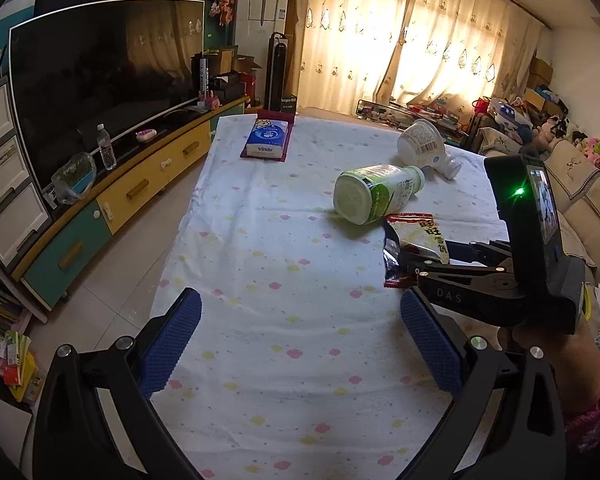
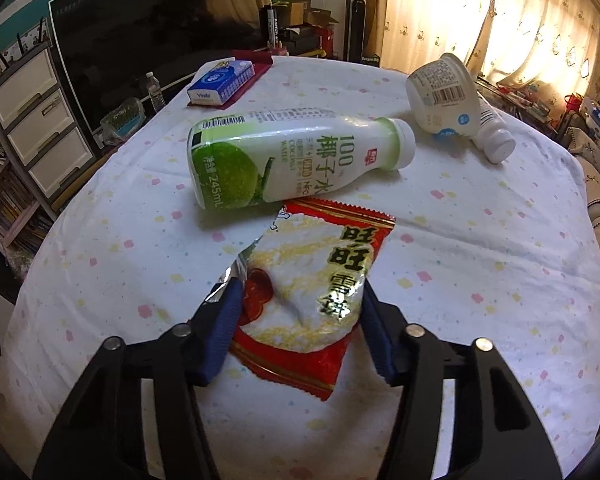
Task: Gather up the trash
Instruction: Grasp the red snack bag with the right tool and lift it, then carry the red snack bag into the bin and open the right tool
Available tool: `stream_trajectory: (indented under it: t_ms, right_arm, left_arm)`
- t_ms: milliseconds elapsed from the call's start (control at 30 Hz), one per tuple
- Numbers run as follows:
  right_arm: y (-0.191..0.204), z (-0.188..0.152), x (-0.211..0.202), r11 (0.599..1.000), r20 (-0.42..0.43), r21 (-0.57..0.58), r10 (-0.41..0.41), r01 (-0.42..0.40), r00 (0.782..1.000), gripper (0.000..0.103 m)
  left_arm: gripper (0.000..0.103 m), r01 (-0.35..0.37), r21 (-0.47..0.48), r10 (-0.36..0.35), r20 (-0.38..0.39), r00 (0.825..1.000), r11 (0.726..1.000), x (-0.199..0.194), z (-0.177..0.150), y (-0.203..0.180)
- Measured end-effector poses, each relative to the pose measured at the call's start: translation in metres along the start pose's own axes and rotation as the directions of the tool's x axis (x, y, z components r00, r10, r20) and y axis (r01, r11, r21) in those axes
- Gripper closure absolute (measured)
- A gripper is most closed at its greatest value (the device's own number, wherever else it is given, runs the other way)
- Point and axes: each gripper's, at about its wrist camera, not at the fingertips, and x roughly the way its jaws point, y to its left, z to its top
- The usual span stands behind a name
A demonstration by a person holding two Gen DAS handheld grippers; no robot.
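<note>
Your right hand-held gripper [image 2: 300, 320] is clamped on the red snack wrapper [image 2: 312, 280], blue pads pressing both its sides — the wrapper lies on the counter [image 2: 480, 248], its far edge touching the green coconut water bottle [image 2: 276, 160] lying on its side. Beyond sit a tipped white cup [image 2: 440, 96] and a small white bottle [image 2: 494, 140]. Your left hand-held gripper [image 1: 300, 344] hangs wide open over bare cloth — nothing between its fingers.

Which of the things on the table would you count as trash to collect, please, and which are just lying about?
Trash to collect:
- snack wrapper, between the right gripper fingers
- coconut water bottle, lying on its side
- tipped white cup
- small white bottle beside it

Just lying about:
- tissue pack on its red mat
- water bottle by the TV
</note>
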Motion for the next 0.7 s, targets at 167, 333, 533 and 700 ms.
stream_trajectory:
  t_ms: [167,333,533,700]
  right_arm:
    - [-0.01,-0.005,-0.023,0.998,0.033,0.021,0.06,-0.061,0.998,0.083]
    - [-0.034,-0.012,-0.051,0.994,0.075,0.063,0.086,-0.091,0.993,0.083]
    - [-0.091,-0.029,-0.088,0.986,0.127,0.152,0.046,-0.066,0.991,0.083]
    - [-0.164,-0.054,-0.121,0.961,0.157,0.275,-0.083,0.037,0.984,0.083]
  left_arm:
    - [0.005,0.001,0.012,-0.001,-0.003,1.0,1.0,0.001,0.0,-0.006]
    - [0.005,0.009,0.027,-0.009,-0.006,1.0,1.0,0.003,0.001,-0.014]
    - [0.005,0.026,0.06,-0.025,-0.018,1.0,0.998,0.007,0.004,-0.029]
    - [0.005,0.041,0.074,-0.039,-0.02,0.999,0.996,0.01,0.008,-0.043]
